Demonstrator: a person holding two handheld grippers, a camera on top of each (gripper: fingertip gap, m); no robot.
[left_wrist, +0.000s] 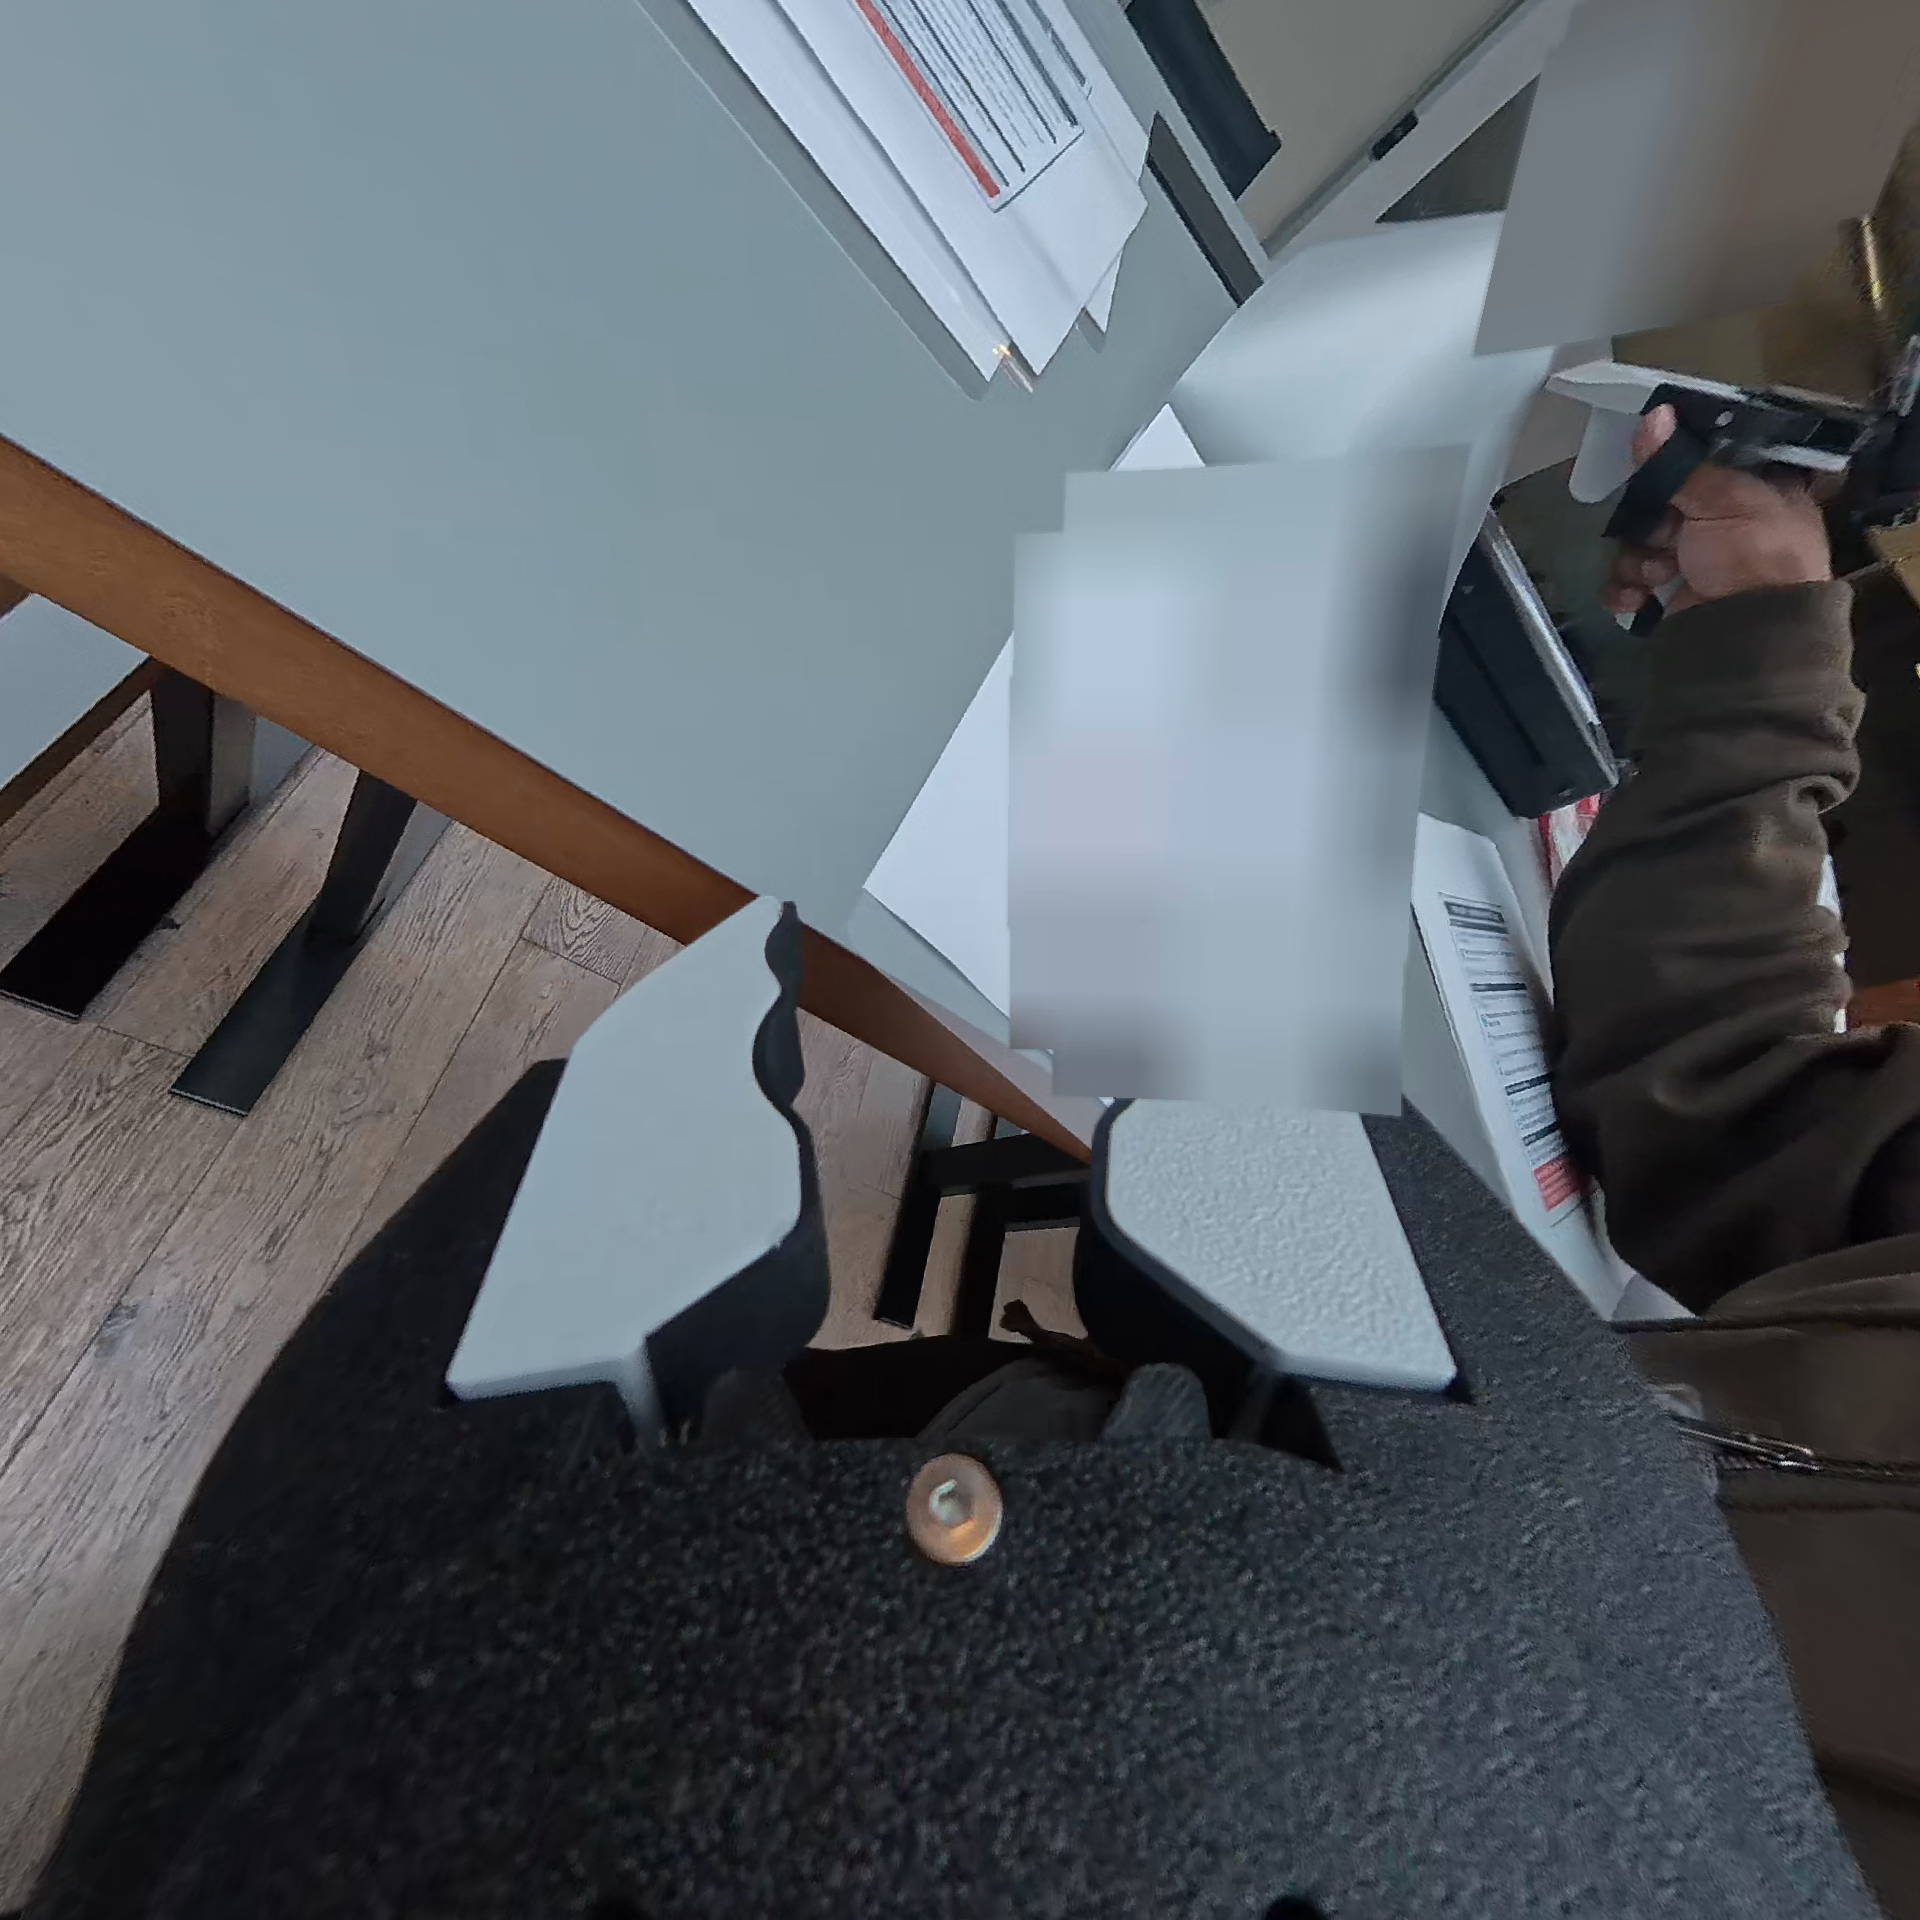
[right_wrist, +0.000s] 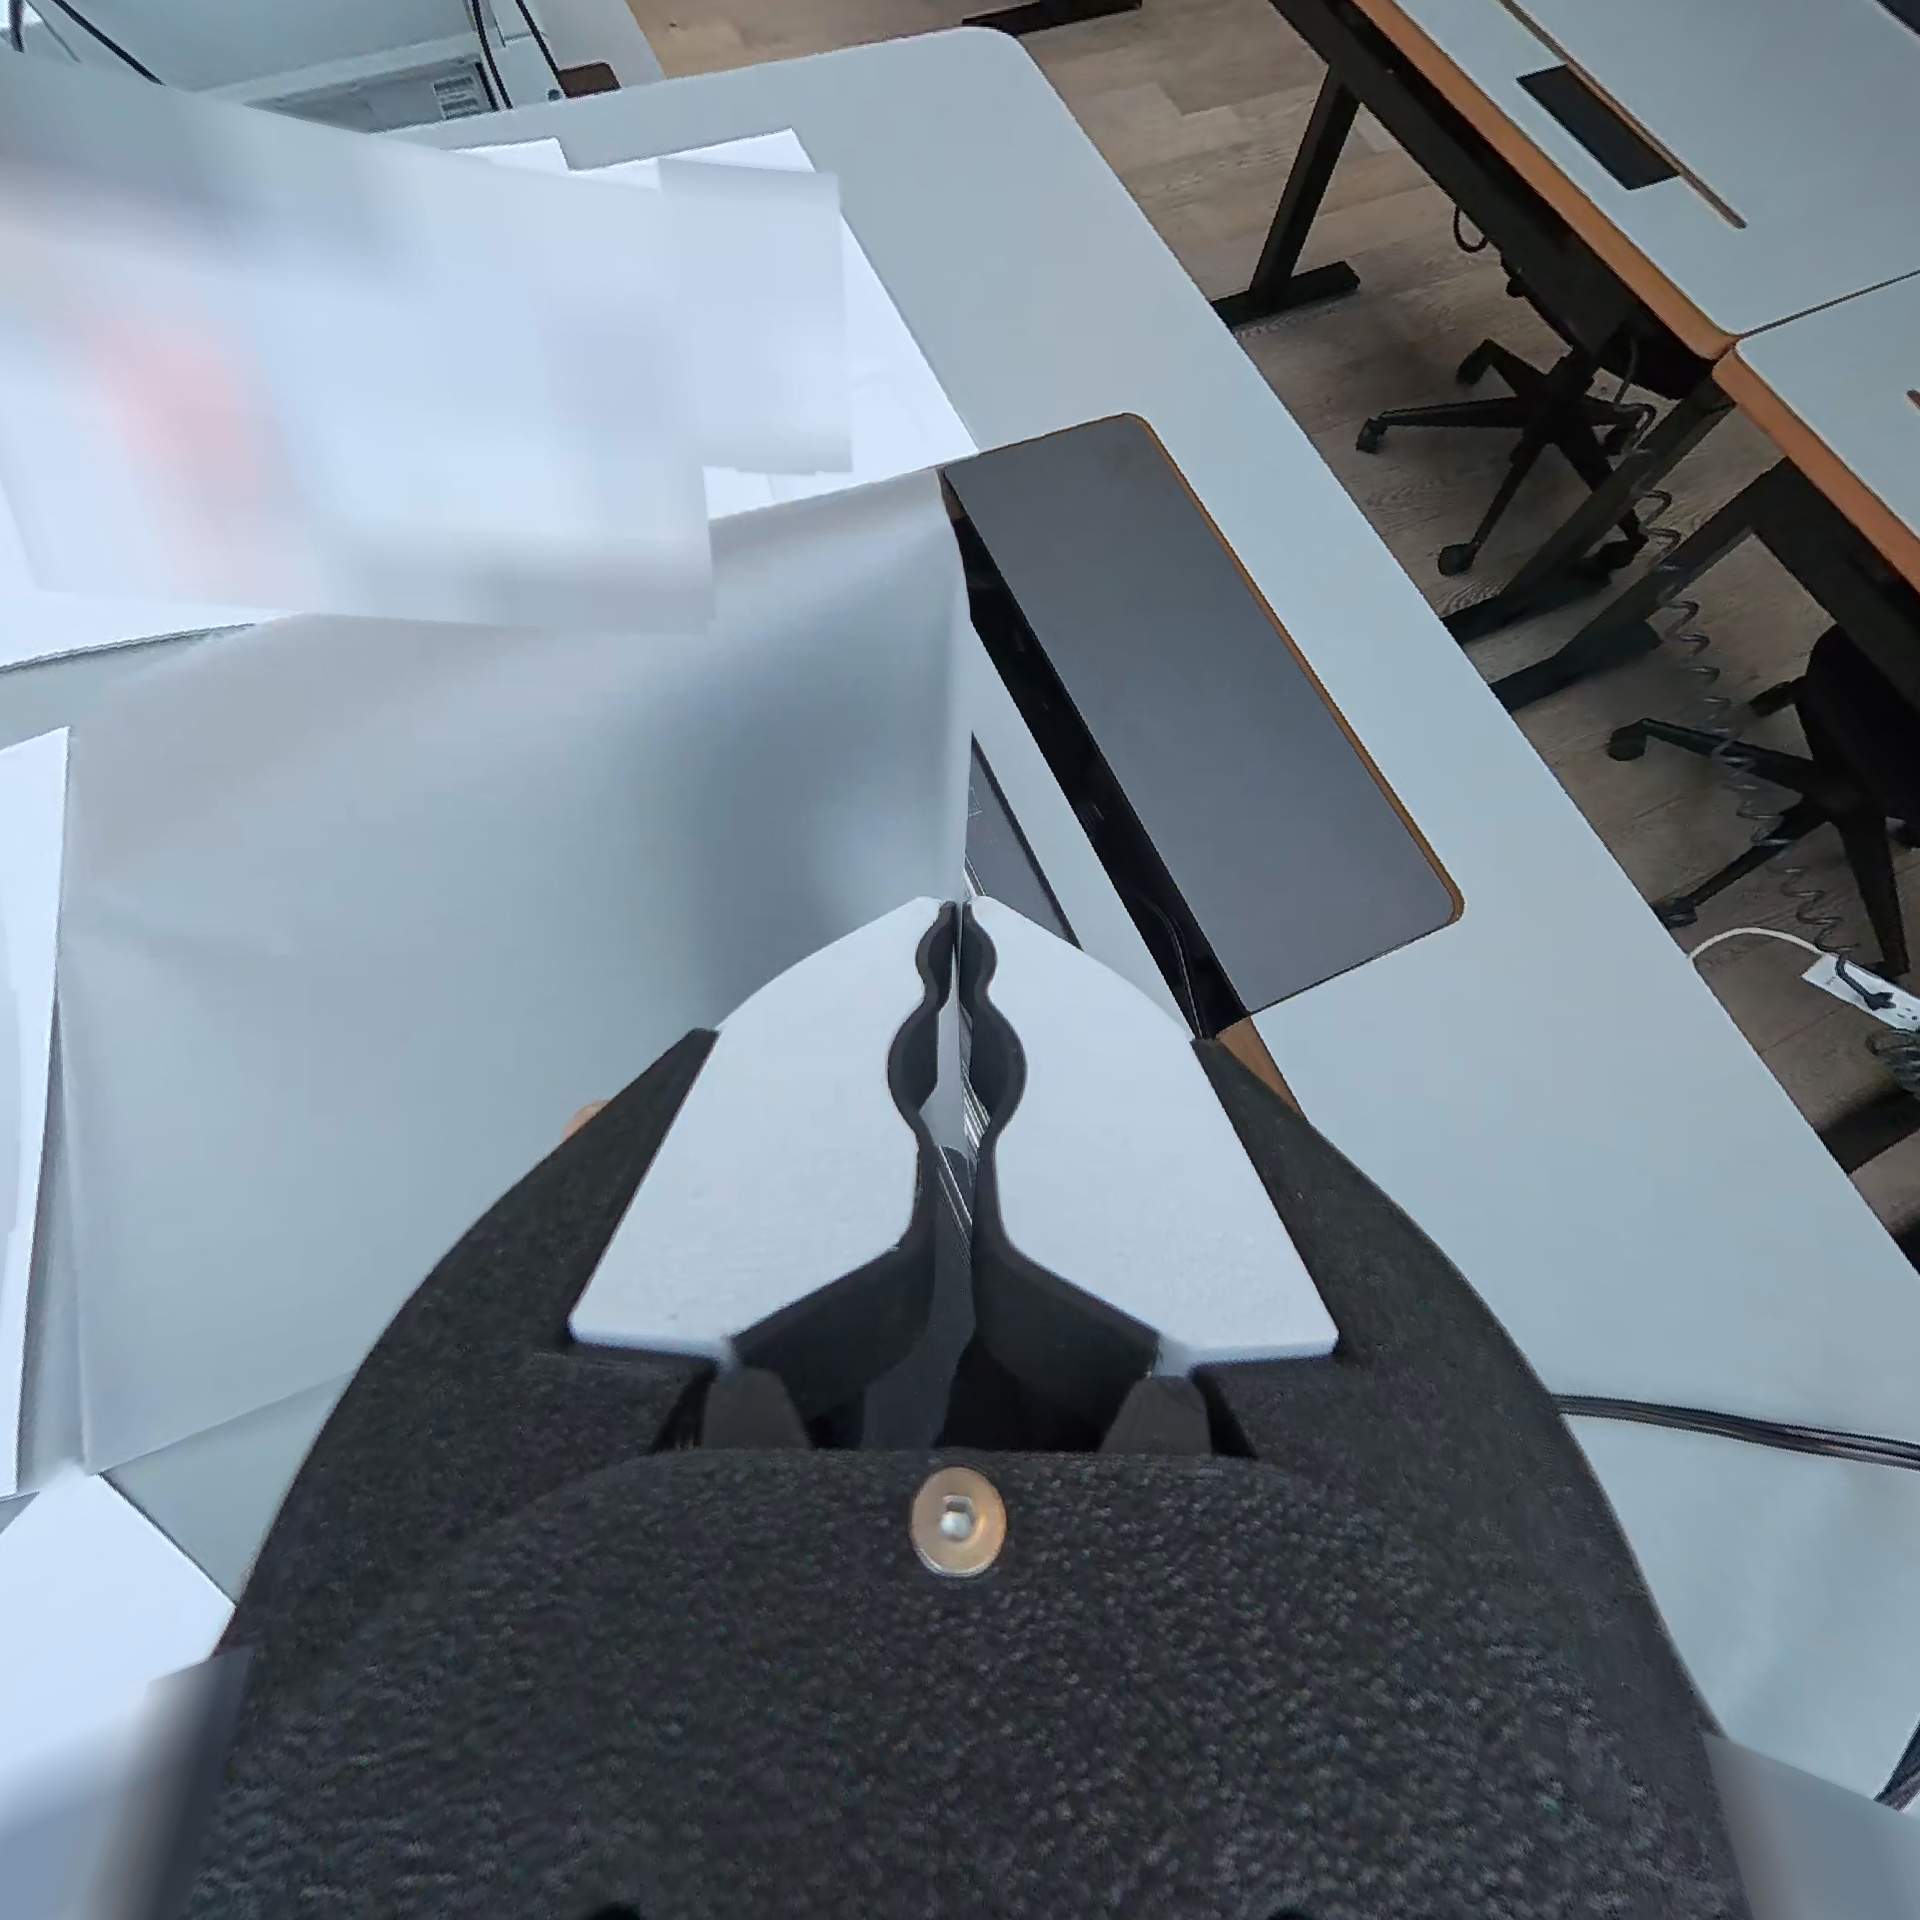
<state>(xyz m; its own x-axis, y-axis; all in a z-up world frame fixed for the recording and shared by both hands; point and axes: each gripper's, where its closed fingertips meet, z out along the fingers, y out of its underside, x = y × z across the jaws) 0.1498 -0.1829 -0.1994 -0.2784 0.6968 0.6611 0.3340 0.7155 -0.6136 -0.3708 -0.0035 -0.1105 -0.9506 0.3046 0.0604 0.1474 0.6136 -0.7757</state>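
— Left gripper (left_wrist: 940, 1081)?
— Held tilted off the wood-trimmed edge of the grey table (left_wrist: 436, 436), above the plank floor (left_wrist: 156, 1195). Jaws spread wide, nothing between them.
— Nearest to it?
— A white sheet (left_wrist: 935, 831) lying at the table edge, just past the fingertips, apart from them. Partly covered by a blurred patch.
— And farther along that edge?
— More printed sheets (left_wrist: 1496, 1039) toward the near corner, beside a brown sleeve (left_wrist: 1704, 935). A hand (left_wrist: 1714, 540) up there, wrapped round the handle of the other gripper.
— Right gripper (right_wrist: 958, 914)?
— Jaws pressed almost together, pinching a thin white sheet (right_wrist: 499, 987) by its edge. Paper visible as a pale strip running down the slot between the pads.
— Where does that sheet sit?
— Spread leftward over the table (right_wrist: 1558, 1195), overlapping other white papers (right_wrist: 31, 1039). Pinched edge close beside the black rectangular cutout panel (right_wrist: 1195, 707) near the far edge.
— Beyond the table?
— Black office chair bases (right_wrist: 1558, 447) on the floor, and neighbouring desks (right_wrist: 1818, 260) with orange trim. A white power strip (right_wrist: 1860, 997) on the floor too.
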